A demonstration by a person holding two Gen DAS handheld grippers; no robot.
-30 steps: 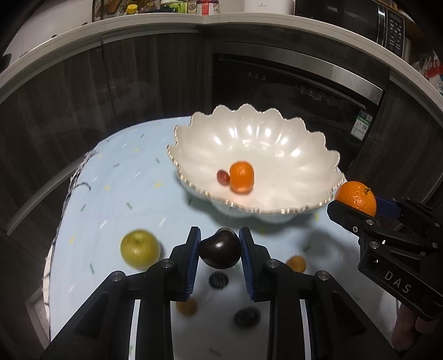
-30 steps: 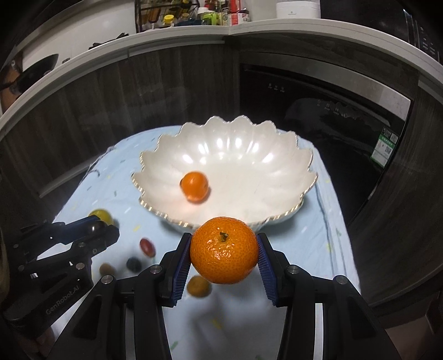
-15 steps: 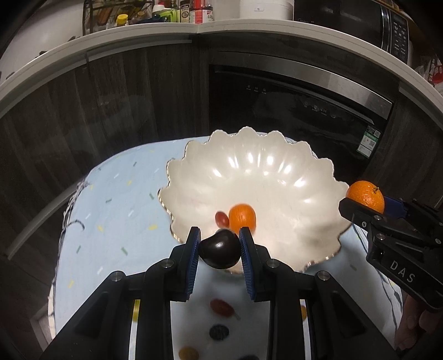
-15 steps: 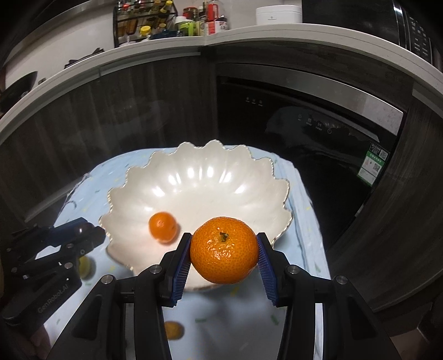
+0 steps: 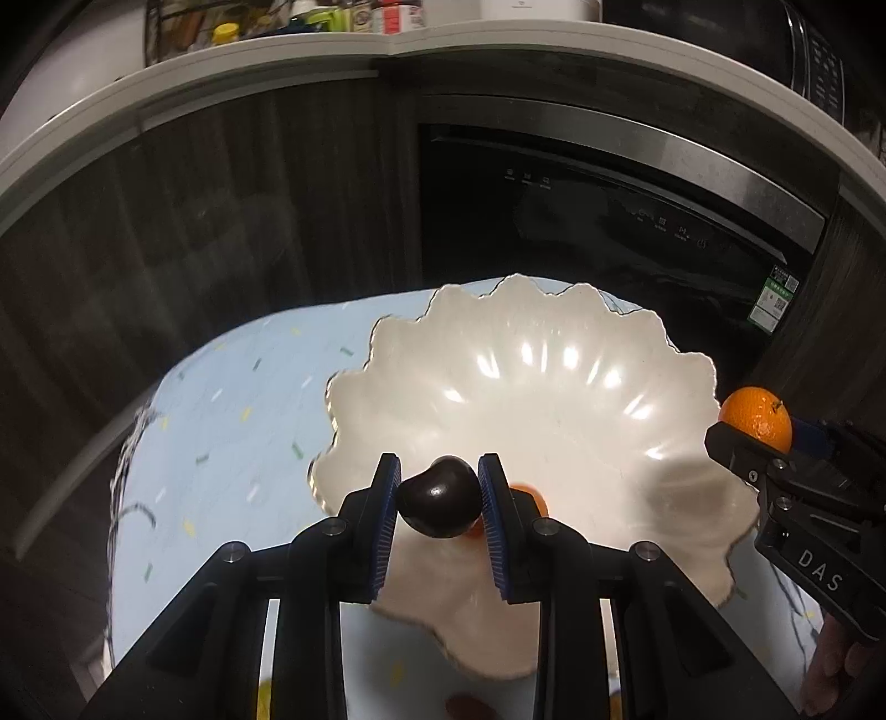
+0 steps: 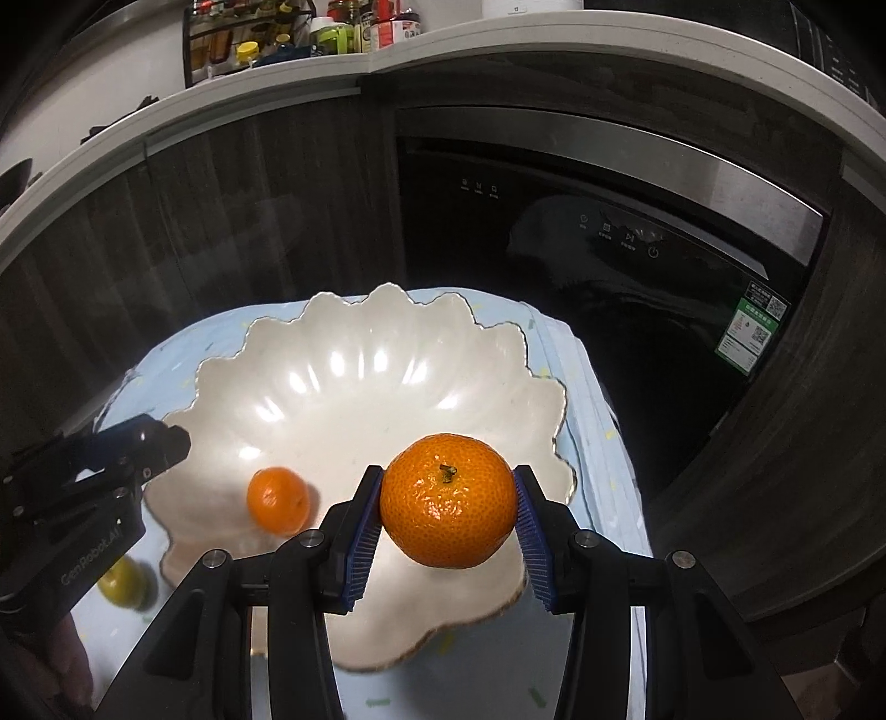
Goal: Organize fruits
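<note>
A white scalloped bowl (image 5: 554,387) (image 6: 360,399) stands on a light blue speckled cloth (image 5: 232,421). My left gripper (image 5: 438,501) is shut on a dark purple plum (image 5: 437,505), held over the bowl's near rim. My right gripper (image 6: 447,501) is shut on a large orange (image 6: 447,501), above the bowl's near right side; the same orange (image 5: 756,416) shows at the right edge of the left wrist view. A small orange (image 6: 277,498) lies inside the bowl, mostly hidden behind the plum in the left wrist view.
A green-yellow fruit (image 6: 123,581) lies on the cloth left of the bowl, under my left gripper's body (image 6: 83,498). Dark cabinet fronts and a black built-in appliance (image 5: 609,210) rise right behind the table. A countertop with jars (image 6: 310,33) runs above.
Both grippers have moved forward with their fruit, from in front of the bowl to over it. The loose fruits on the cloth have slid out of the lower edge of view.
</note>
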